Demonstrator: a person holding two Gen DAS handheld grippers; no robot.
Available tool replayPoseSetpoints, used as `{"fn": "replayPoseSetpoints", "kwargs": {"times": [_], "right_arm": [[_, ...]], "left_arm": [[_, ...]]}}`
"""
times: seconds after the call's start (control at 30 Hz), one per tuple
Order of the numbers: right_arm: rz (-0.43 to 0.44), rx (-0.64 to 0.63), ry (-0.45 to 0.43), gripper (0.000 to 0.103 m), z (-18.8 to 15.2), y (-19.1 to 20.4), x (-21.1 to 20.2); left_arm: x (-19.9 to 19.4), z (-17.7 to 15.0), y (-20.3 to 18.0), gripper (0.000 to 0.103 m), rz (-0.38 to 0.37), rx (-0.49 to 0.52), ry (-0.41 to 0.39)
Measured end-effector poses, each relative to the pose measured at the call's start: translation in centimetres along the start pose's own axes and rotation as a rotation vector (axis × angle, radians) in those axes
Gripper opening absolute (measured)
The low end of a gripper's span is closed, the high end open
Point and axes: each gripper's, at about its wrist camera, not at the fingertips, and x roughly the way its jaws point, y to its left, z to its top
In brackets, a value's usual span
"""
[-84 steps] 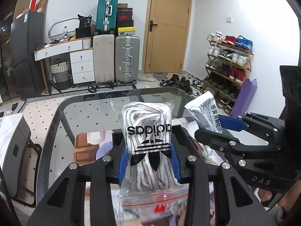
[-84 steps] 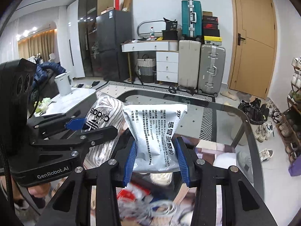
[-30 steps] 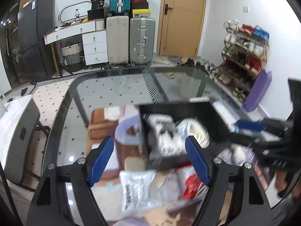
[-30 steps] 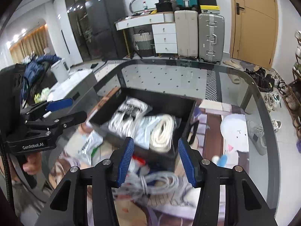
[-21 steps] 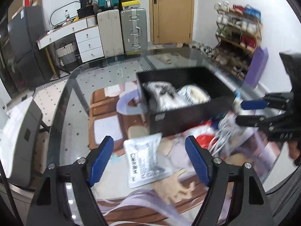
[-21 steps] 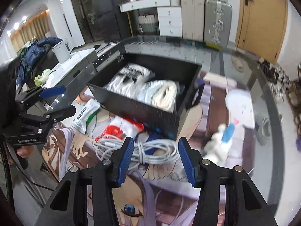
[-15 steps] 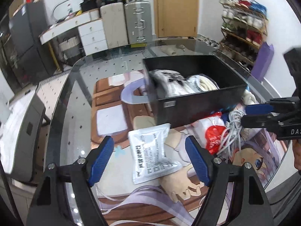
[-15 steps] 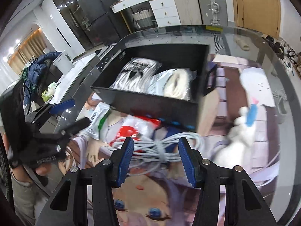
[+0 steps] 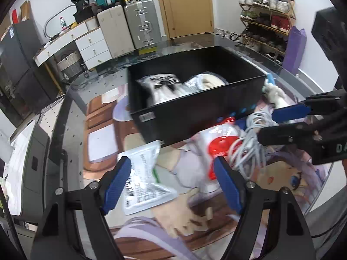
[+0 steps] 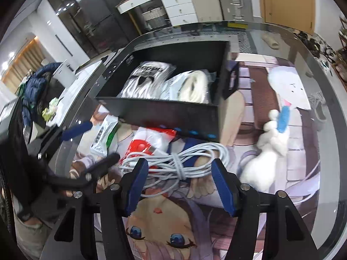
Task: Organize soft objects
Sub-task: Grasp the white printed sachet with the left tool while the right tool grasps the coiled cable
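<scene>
A black box (image 9: 195,108) stands on the glass table and holds a bagged adidas lace pack (image 9: 161,87) and a bagged white coil (image 9: 211,82). In front of it lie a white sachet (image 9: 144,182), a red-and-white bag (image 9: 219,145) and a bundled white cable (image 10: 180,160). My left gripper (image 9: 173,184) is open and empty, low over the sachet and the red bag. My right gripper (image 10: 180,184) is open and empty, its jaws either side of the cable bundle. A white plush toy (image 10: 266,151) lies at the right.
An anime-print mat (image 10: 162,234) covers the table's near part. The table's rounded glass edge (image 9: 65,99) runs at the left. Suitcases (image 9: 141,26), a white drawer unit (image 9: 91,43) and a shoe rack (image 9: 266,17) stand beyond the table.
Both grippers let go of the lace pack and the sachet pack, which now lie in the box. Both have drawn back and dropped low over the items in front of the box.
</scene>
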Motion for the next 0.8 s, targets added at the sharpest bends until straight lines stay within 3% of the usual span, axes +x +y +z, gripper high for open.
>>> {"fn": "replayPoseSetpoints", "kwargs": {"times": [0.1, 0.37, 0.47, 0.7, 0.8], "right_arm": [[-0.004, 0.035, -0.012, 0.078, 0.1, -0.4, -0.3], [-0.080, 0.021, 0.021, 0.081, -0.2, -0.6, 0.5], [-0.078, 0.004, 0.056, 0.081, -0.7, -0.6, 1.1], [-0.071, -0.052, 0.096, 0.081, -1.3, 0.0, 1.7], [-0.094, -0.102, 0.100, 0.081, -1.6, 0.7, 1.8]], "left_arm": [[-0.2, 0.0, -1.5, 0.079, -0.014, 0.029, 0.000], [-2.9, -1.6, -5.5, 0.079, -0.177, 0.094, -0.003], [-3.2, -1.6, -4.4, 0.079, -0.146, 0.072, -0.003], [-1.5, -1.7, 3.9, 0.079, 0.005, -0.175, 0.047], [0.5, -2.0, 5.7, 0.079, 0.018, -0.234, 0.095]]}}
